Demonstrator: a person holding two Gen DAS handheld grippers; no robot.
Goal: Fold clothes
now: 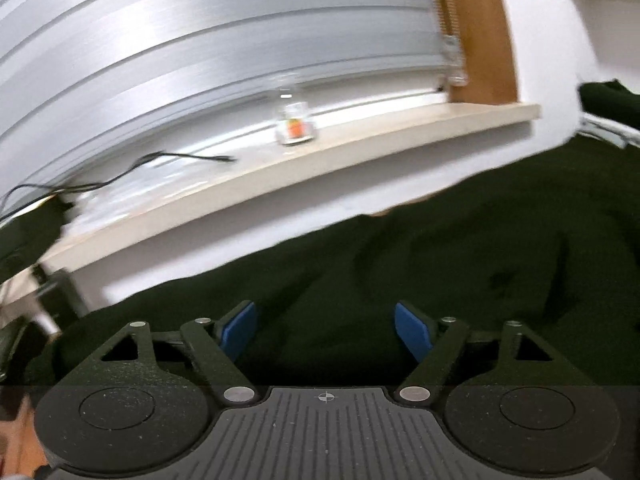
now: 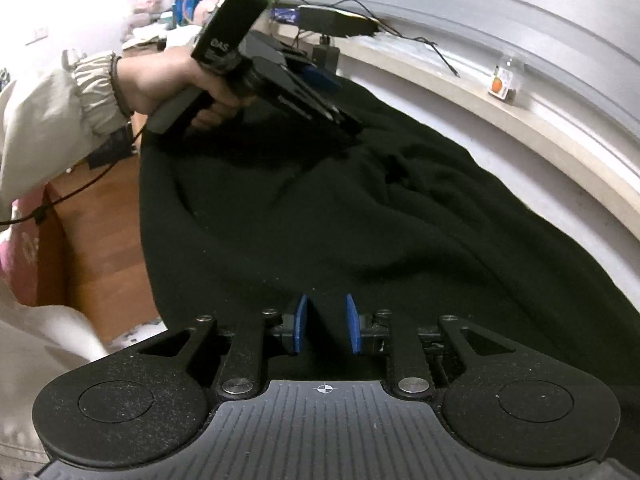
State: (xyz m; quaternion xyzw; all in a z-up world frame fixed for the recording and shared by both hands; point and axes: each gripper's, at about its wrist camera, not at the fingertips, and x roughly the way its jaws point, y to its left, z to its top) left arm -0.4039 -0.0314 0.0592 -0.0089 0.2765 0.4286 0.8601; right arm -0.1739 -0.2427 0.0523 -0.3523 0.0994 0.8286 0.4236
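Observation:
A dark, nearly black garment [image 2: 360, 220] lies spread and rumpled, filling the middle of the right wrist view and the lower half of the left wrist view [image 1: 440, 260]. My right gripper [image 2: 326, 324] is at its near edge, the blue pads [image 2: 300, 326] close together with a ridge of the cloth pinched between them. Held by a hand [image 2: 168, 76], my left gripper [image 2: 340, 100] hovers over the garment's far left corner. In its own blurred view the left gripper [image 1: 326, 330] is open, blue pads [image 1: 240, 330] wide apart just above the cloth.
A pale window sill [image 2: 520, 120] runs behind the garment, carrying a small clear bottle with an orange label [image 2: 504, 80], a black cable [image 1: 160, 160] and a black box [image 2: 336, 20]. Wooden floor [image 2: 104, 216] and a pink object [image 2: 24, 248] lie left. A cream sleeve [image 2: 52, 120] reaches in.

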